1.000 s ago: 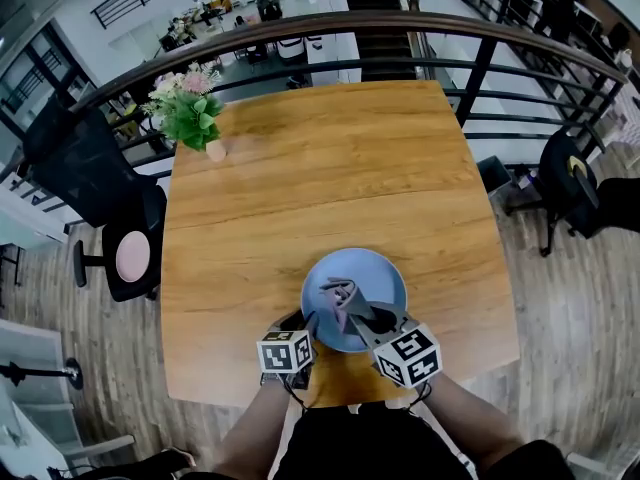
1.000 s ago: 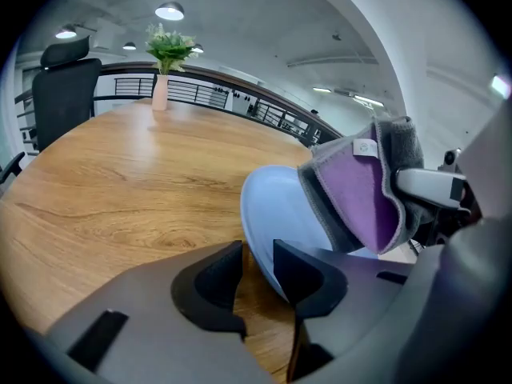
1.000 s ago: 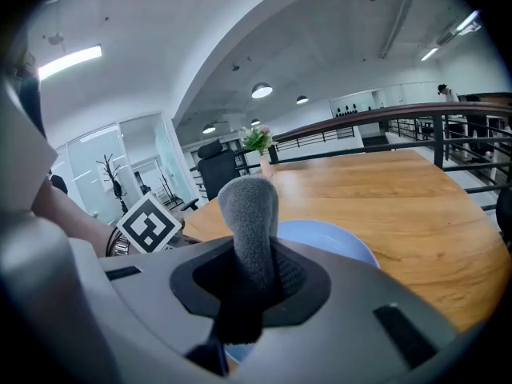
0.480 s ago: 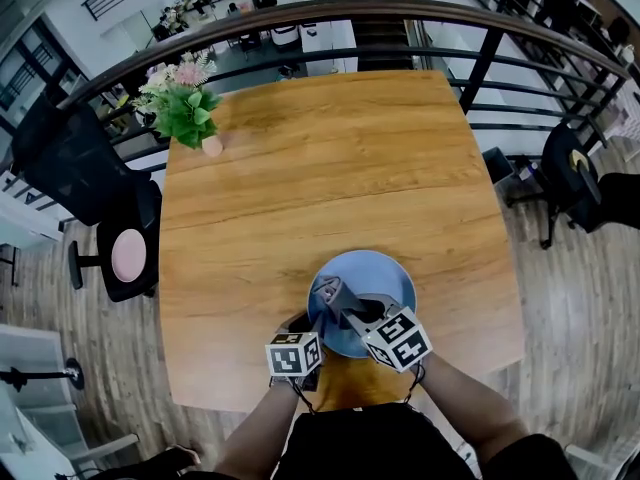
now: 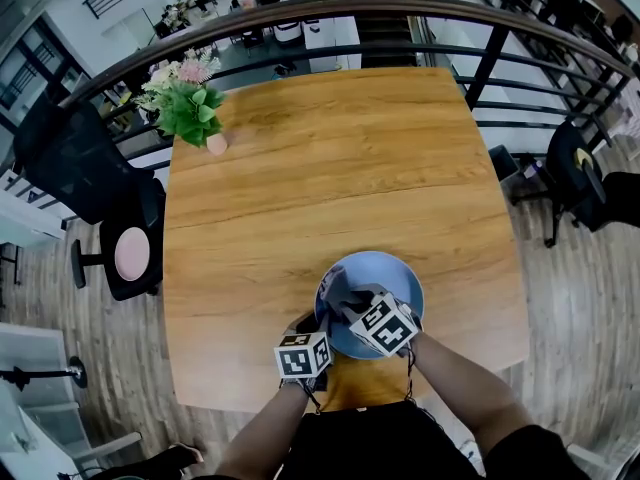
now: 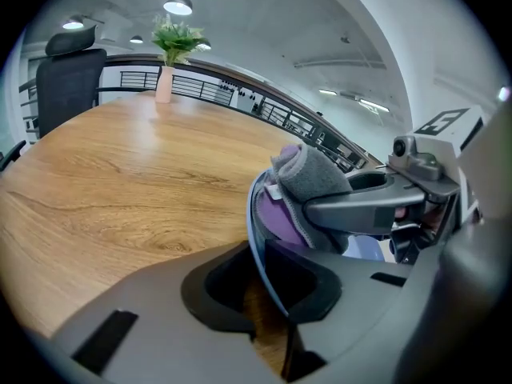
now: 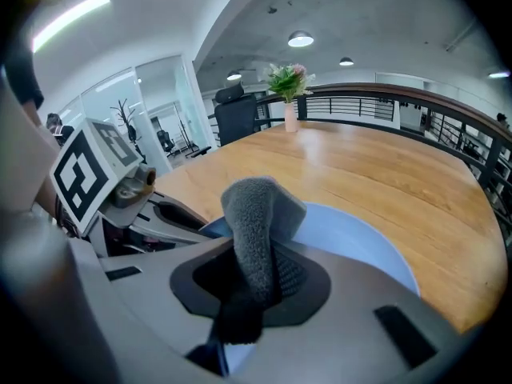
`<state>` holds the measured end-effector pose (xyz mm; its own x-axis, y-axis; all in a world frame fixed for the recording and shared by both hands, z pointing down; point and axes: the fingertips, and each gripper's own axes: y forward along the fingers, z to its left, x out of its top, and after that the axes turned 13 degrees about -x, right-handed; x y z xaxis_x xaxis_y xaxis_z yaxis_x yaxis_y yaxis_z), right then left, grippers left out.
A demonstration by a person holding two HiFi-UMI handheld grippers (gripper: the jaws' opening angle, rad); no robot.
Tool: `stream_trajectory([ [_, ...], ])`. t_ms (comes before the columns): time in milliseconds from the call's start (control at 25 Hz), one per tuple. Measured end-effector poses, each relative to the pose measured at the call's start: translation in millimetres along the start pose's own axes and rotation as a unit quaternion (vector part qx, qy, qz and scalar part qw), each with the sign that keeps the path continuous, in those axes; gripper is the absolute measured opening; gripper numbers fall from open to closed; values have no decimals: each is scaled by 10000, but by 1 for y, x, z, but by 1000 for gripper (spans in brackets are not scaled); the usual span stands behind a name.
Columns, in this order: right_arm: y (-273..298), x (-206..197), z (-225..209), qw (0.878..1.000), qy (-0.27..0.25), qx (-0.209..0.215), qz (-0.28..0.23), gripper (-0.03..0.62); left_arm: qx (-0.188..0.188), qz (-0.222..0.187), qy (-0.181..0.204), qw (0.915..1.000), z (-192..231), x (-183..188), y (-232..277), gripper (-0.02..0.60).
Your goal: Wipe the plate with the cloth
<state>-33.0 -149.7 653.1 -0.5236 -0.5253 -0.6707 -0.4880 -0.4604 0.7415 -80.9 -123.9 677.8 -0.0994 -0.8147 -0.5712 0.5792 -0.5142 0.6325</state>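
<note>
**A:** Wooden table [image 5: 300, 168] beside a railing, with a vase [image 5: 213, 144] at its far left corner. Where is the plate?

**B:** The plate [image 5: 395, 271] lies at the near edge, a little right of the middle. It is blue and shallow, and only the cloth is over it.

**A:** How do you expect it to handle?

**B:** I judge it stiff, smooth and breakable. It would likely skate on the wood under a hard rub, so it should be held by the rim on the near left side. That is where the left gripper [image 6: 268, 290] is. Its jaws have just been closing with the rim between them. One sits against the rim, but a sliver of wood shows at the other, so I would not call it clamped yet.

**A:** And the cloth?

**B:** The cloth [image 7: 260, 206] is grey, soft and light, probably limp. The right gripper [image 7: 256, 282] has its jaws pinched on a fold of it, and a rounded wad sticks out past the tips over the near part of the plate. I cannot tell whether it touches the surface.

**A:** Is that a good place to hold it?

**B:** It seems so. The wad in front makes a pad, so the cloth should meet the plate before the jaws do.
</note>
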Motion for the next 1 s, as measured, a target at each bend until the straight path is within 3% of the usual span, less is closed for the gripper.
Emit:
stream_trajectory([
  [560,20,2,-17,9986,-84,-315,423,74,-16,15,-3,10000,-1,1,0,69],
  [1000,17,-9,-59,9923,46,-944,801,74,-10,9,-13,10000,0,1,0,67],
])
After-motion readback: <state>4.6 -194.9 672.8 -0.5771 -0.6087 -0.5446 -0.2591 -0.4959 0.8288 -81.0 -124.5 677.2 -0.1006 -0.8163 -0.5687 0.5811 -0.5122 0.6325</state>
